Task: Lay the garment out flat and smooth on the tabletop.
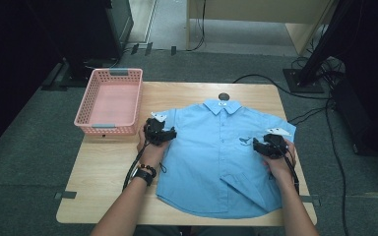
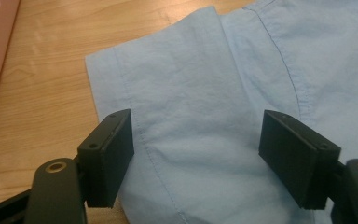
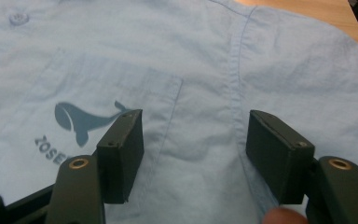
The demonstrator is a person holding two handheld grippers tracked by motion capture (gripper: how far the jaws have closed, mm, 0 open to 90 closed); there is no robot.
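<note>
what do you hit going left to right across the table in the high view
pink basket → left gripper → blue shirt → right gripper

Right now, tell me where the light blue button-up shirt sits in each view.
High view: the light blue button-up shirt lies flat on the right half of the wooden table.
Left gripper view: its sleeve spreads between the open jaws.
Right gripper view: its chest covers the picture.
Shared landmark: the whale print, at the shirt's chest pocket in the high view.
</note>
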